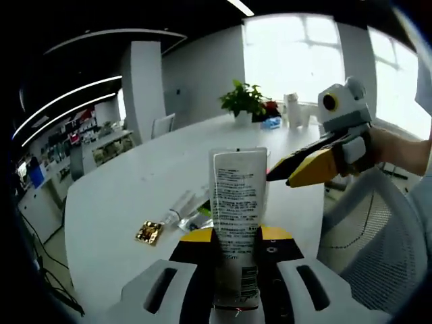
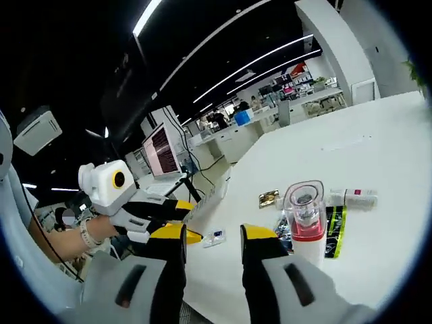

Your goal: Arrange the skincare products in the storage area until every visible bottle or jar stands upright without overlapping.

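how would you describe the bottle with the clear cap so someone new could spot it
On the white table, look just beyond the right gripper, a little to its right. A small bottle stands upright there among flat-lying items: a green-striped sachet and a white tube. Its clear domed cap over a pink band sets it apart.

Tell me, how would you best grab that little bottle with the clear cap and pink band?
Probably by its white body below the pink band, coming in level from the side. The bottle stands upright, and the right gripper is open beside it; the domed clear cap looks slippery.
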The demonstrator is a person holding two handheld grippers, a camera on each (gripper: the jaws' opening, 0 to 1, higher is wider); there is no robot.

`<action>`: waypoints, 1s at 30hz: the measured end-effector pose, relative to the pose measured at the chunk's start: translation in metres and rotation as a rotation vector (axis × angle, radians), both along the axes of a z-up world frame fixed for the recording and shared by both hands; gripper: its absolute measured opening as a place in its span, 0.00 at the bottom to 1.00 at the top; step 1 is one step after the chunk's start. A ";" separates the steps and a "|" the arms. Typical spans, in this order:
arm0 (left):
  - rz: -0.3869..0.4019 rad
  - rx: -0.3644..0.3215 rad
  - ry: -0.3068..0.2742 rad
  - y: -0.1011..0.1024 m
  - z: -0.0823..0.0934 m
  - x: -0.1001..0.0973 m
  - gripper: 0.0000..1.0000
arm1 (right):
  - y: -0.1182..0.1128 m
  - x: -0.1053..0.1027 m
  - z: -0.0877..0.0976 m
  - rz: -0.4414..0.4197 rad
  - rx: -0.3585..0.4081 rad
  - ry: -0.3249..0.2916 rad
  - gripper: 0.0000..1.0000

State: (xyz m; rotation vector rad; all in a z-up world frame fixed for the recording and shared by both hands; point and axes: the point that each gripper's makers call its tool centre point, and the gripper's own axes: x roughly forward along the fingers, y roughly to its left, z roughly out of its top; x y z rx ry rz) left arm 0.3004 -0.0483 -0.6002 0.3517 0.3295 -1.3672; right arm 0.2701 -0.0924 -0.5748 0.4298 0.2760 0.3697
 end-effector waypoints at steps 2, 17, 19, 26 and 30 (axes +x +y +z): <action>-0.009 0.006 -0.008 -0.002 -0.001 -0.004 0.18 | -0.003 0.002 0.004 -0.018 0.036 -0.014 0.31; -0.074 0.011 -0.043 -0.015 -0.001 -0.026 0.18 | -0.006 0.002 0.010 -0.024 0.099 -0.012 0.09; -0.077 0.008 -0.042 -0.016 -0.002 -0.025 0.18 | -0.007 0.001 0.010 -0.026 0.108 -0.003 0.08; -0.076 0.063 -0.067 -0.019 -0.016 -0.024 0.18 | 0.000 0.001 0.009 -0.022 -0.003 -0.003 0.04; -0.073 0.098 -0.062 -0.019 -0.028 -0.022 0.18 | 0.007 0.002 0.007 -0.003 -0.086 0.001 0.04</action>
